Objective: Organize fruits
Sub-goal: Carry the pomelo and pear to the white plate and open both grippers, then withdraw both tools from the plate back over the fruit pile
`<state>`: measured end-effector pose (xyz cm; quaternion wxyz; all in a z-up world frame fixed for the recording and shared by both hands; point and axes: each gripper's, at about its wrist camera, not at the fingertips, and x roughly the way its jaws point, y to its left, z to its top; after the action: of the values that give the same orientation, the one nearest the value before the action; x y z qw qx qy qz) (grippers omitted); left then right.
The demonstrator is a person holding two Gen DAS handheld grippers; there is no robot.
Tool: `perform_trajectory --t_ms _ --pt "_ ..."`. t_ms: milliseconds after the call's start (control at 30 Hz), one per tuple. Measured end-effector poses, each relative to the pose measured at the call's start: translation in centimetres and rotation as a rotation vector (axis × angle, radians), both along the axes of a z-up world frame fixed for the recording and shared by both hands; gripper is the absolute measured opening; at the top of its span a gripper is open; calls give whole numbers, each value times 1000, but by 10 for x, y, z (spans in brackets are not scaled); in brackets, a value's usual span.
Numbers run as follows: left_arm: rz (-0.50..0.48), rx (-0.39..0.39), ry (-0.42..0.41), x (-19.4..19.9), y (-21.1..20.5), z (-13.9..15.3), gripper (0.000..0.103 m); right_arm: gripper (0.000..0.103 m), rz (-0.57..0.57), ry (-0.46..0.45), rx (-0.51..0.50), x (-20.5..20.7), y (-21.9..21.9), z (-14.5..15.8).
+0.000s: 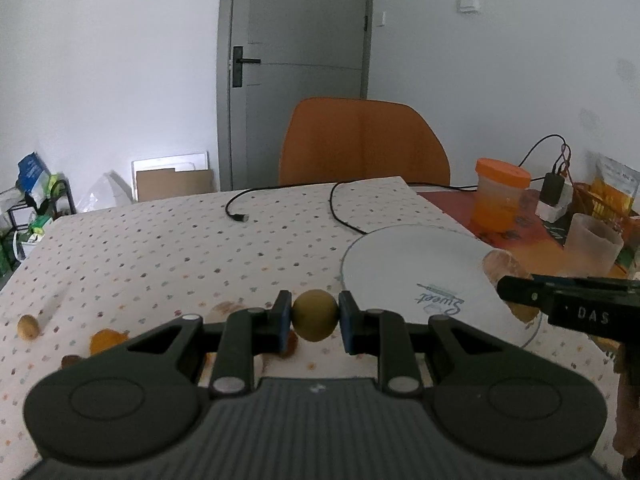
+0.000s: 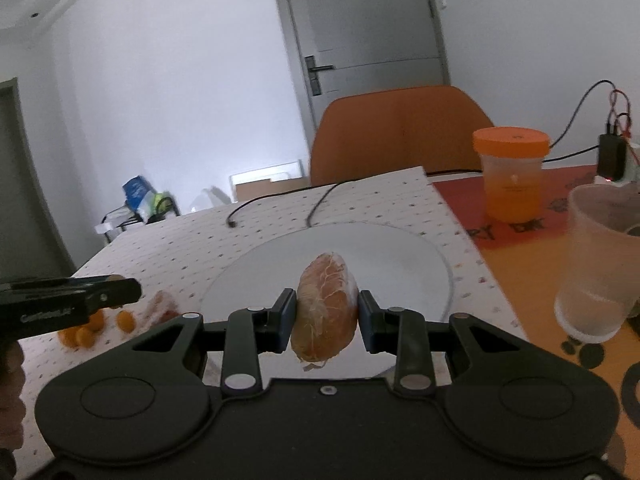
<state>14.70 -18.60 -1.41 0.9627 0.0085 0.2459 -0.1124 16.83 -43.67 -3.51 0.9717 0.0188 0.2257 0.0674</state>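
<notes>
My left gripper [image 1: 315,322] is shut on a small round yellow-green fruit [image 1: 315,320], held above the dotted cloth just left of the white plate [image 1: 404,268]. My right gripper [image 2: 326,318] is shut on a peeled orange segment [image 2: 325,308] with white pith, held over the near part of the same plate [image 2: 392,252]. In the left wrist view that segment [image 1: 505,266] shows at the plate's right edge, above the right gripper's black body [image 1: 560,300]. Small orange fruits [image 2: 86,330] and a peeled piece [image 2: 158,308] lie on the cloth, left of the plate.
A brown fruit [image 1: 28,326] and orange fruit [image 1: 106,340] lie at the cloth's left. Black cables [image 1: 340,208] trail across the far cloth. An orange-lidded jar [image 2: 512,172], a frosted cup [image 2: 596,268] and a charger [image 2: 612,156] stand right. An orange chair [image 1: 362,140] stands behind.
</notes>
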Motion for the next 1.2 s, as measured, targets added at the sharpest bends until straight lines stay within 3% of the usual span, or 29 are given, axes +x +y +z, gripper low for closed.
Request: perform_trajectory --t_ms 233,367,567,667,800,900,1033,1200 --pt "-8 -7 1 11 -20 1 23 41 -35 -19 -31 1 -8 -1" --pt "-20 -14 5 15 -31 -1 24 58 -29 -43 -23 -9 -8 2" --pt "-44 -35 16 19 -45 -3 24 70 -26 -53 -20 -17 -6 5" --pt "-50 -50 12 19 -47 -1 29 75 -34 -48 1 -18 -7 5" --pt "-23 -66 20 16 -36 1 44 80 -37 -36 25 -18 -6 6" --pt "7 -80 18 12 -22 1 56 90 -37 -42 49 -21 -4 8" --pt "32 -79 16 6 -3 2 64 98 -31 -43 80 -23 2 7" --pt "66 -85 -13 -7 20 6 83 101 -7 -31 101 -22 15 3"
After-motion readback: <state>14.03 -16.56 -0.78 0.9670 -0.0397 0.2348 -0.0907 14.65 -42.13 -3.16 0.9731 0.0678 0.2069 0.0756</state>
